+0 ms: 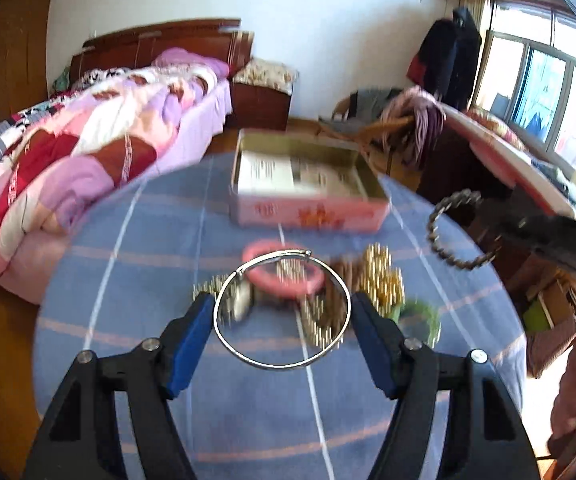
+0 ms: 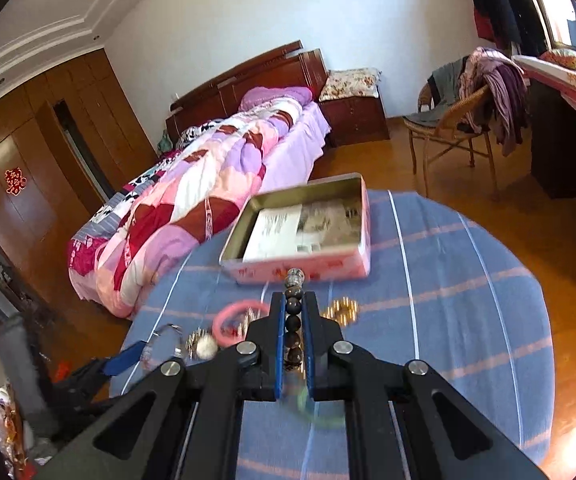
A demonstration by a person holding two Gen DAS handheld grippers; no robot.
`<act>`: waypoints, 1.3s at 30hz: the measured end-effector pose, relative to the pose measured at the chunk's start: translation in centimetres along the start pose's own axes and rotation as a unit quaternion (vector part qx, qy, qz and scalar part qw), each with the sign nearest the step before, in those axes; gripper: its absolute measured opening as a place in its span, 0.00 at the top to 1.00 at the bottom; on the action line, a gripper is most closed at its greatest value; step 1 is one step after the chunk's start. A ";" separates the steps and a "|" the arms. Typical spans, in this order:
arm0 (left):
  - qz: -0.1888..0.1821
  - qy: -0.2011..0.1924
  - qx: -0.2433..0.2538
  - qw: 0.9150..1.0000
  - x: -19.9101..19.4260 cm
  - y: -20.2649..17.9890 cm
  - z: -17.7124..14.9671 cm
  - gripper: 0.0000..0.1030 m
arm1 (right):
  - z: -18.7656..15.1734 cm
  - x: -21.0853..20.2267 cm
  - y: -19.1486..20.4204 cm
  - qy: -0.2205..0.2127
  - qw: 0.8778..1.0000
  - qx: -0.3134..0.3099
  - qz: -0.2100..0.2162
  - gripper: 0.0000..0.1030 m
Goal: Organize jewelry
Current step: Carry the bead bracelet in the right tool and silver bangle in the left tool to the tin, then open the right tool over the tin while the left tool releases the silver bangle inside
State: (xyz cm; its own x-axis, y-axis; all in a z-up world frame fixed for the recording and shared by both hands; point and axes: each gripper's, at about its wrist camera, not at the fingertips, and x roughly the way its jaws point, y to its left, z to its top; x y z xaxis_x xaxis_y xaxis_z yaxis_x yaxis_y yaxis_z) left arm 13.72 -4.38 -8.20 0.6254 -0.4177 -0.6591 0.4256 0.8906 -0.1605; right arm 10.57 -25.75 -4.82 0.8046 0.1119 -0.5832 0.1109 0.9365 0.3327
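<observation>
From your left wrist, the left gripper clamps the silver bangle flat across its pads, and the open pink tin lies straight ahead beyond the jewelry pile. From your right wrist, the right gripper pinches the beaded bracelet edge-on, the tin just ahead and nearer this hand.

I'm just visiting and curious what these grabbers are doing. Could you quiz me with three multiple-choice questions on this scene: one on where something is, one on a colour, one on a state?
1. Where is the silver bangle?
A. In the tin
B. Between the left gripper's fingers
C. On the bed

2. What colour is the tin's outside?
A. Pink
B. Black
C. Green

3. How is the right gripper?
A. Wide open, empty
B. Out of sight
C. Shut on a beaded bracelet

Answers: B, the blue pads flank the ring; A, its walls are pink; C, dark beads sit pinched between the pads.
</observation>
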 end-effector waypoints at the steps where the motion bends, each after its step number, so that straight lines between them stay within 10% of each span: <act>1: 0.002 -0.006 0.001 1.000 0.3 0.1 0.8 0.31 | 0.5 0.6 0.0 -0.002 1.000 0.002 0.003 0.93; 13: 0.012 -0.045 -0.002 0.999 9.4 0.3 7.7 0.31 | 5.2 10.6 -1.5 -0.028 0.999 0.038 0.016 0.93; 25: 0.046 0.009 -0.002 0.999 15.3 -0.8 8.1 0.30 | 5.3 16.9 -3.9 0.018 0.997 0.078 -0.001 0.90; 30: 0.072 0.013 -0.010 0.997 14.2 -0.7 8.0 0.16 | 5.2 15.9 -3.4 0.001 0.998 0.061 -0.017 0.53; 39: 0.095 0.006 0.010 0.995 14.1 -1.7 8.1 0.11 | 5.5 14.6 -2.9 -0.038 0.997 0.052 -0.039 0.53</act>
State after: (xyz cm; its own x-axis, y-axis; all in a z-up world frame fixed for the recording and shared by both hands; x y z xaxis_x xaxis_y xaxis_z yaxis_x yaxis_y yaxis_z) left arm 27.10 -13.25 -11.32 0.6885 -0.2401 -0.6843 0.3134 0.9495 -0.0179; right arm 25.18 -28.68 -10.24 0.8321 0.0104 -0.5545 0.2319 0.9016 0.3650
